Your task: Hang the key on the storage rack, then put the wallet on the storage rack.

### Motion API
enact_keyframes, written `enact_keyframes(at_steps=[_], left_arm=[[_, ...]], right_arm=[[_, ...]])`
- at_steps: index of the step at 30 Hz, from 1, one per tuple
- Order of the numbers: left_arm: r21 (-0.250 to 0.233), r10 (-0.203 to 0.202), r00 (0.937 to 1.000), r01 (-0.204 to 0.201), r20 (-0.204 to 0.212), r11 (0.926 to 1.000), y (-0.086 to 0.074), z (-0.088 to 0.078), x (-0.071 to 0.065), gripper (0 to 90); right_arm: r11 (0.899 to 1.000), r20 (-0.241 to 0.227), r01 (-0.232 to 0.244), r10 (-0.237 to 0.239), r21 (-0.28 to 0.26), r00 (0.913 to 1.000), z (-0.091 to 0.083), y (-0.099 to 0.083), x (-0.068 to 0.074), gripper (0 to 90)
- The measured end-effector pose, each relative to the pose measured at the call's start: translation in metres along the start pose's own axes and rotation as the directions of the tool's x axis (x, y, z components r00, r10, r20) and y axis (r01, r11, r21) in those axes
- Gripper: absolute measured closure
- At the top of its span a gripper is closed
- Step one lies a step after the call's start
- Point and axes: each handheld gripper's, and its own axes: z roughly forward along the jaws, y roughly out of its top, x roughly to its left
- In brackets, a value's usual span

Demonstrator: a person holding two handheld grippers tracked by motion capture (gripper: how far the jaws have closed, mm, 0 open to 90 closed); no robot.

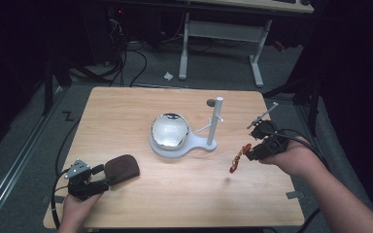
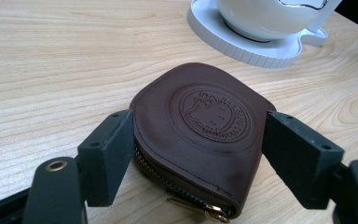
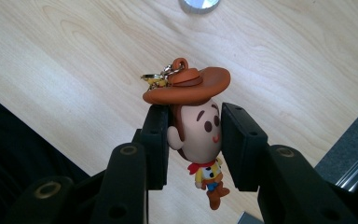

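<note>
Taking the white stand point(image 1: 184, 144) at the middle of the worktop point(image 1: 126, 107) as the landmark, the shiny bowl point(image 1: 170, 129) sits on its round base, and in the left gripper view both are cut off by the top edge, so the upright post point(image 1: 216, 121) is lost there. Toward the person and to the left of the stand lies a brown leather pouch point(image 2: 200, 135); the left gripper point(image 1: 98, 177) has its jaws spread wide around it, one on each side, and I cannot tell whether the pads touch the leather. The embossed round emblem and the zip along the pouch's near edge show in the left gripper view, while the high view gives a dark blob. To the right of the stand, the right gripper point(image 1: 246, 153) is closed on the head of a cowboy figure keychain point(image 3: 198, 135), held above the worktop. In the high view the figure is a small red-orange smear; its hat, face and clasp are plain in the right gripper view.
</note>
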Motion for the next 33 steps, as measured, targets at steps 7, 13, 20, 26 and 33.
enact_keyframes(at_steps=[7,13,20,26,33], left_arm=[[-0.024,0.001,0.9999,-0.002,-0.016,0.9997,-0.001,-0.004,0.001,25.8],[-0.032,-0.010,0.9997,0.010,-0.021,0.9994,-0.001,-0.009,0.004,25.9],[-0.027,-0.014,0.9997,0.014,-0.021,0.9995,-0.004,-0.011,0.005,25.8],[-0.027,-0.014,0.9996,0.014,-0.023,0.9995,-0.004,-0.013,0.005,25.8],[-0.028,-0.015,0.9996,0.014,-0.024,0.9995,-0.005,-0.016,0.005,25.7]], right_arm=[[1.000,0.014,0.010,-0.010,-0.008,0.9999,-0.005,0.010,-0.001,64.3],[1.000,0.023,0.022,-0.021,-0.010,0.9995,-0.005,0.023,-0.001,64.3],[0.999,0.018,0.038,-0.038,-0.023,0.9991,-0.010,0.038,0.002,64.3],[0.999,0.031,0.046,-0.045,-0.030,0.9985,-0.012,0.050,0.002,64.3],[0.998,0.044,0.044,-0.042,-0.050,0.9981,-0.015,0.063,-0.001,64.3]])
